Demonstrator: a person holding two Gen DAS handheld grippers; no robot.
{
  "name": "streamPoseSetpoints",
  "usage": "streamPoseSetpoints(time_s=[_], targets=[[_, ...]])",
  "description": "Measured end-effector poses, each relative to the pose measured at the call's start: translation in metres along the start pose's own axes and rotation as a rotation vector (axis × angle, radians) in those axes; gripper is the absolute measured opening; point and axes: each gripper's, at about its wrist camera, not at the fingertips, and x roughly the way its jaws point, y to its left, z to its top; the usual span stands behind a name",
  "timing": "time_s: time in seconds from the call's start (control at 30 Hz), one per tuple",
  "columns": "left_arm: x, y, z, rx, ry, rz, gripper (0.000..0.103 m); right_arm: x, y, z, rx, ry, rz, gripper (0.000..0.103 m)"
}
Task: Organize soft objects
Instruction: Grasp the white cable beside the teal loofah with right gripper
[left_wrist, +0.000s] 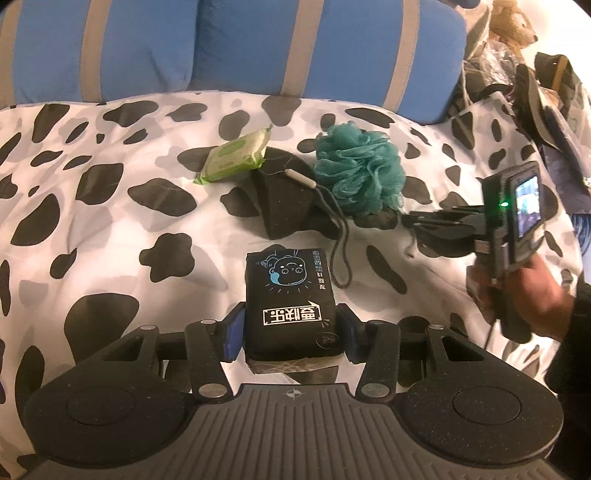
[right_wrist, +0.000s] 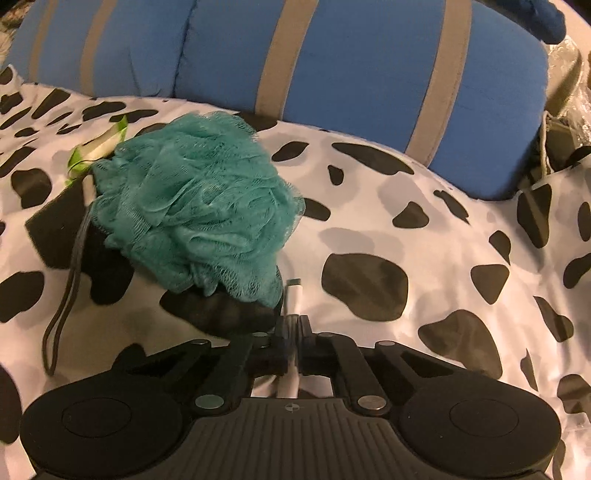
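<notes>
A white bedcover with black and grey cow spots (left_wrist: 110, 229) lies over the whole surface. Behind it stands a blue cushion with beige stripes (right_wrist: 351, 66), touching the cover's far edge. In the left wrist view, a brown plush toy (left_wrist: 511, 24) sits above a dark, unclear pile of clutter (left_wrist: 535, 92).

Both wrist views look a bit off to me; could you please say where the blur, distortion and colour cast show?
Left wrist view: warm dim cast, fisheye bends the blue pillow, the right tool and its hand are smeared. Right wrist view: same bowing, the teal loofah has a soft, blurred edge.
</notes>
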Motion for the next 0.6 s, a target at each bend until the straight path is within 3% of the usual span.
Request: streamPoseSetpoints(time_s=[0.17,0.6], targets=[[0.003,-0.003,0.000,0.004,-0.002,0.003,0.049,0.000,0.004,0.004,-0.001,0.077,0.028,0.011],[0.006,-0.006,-0.002,0.016,-0.008,0.017,0.049,-0.012,-0.013,-0.002,0.125,0.090,0.048,0.006]])
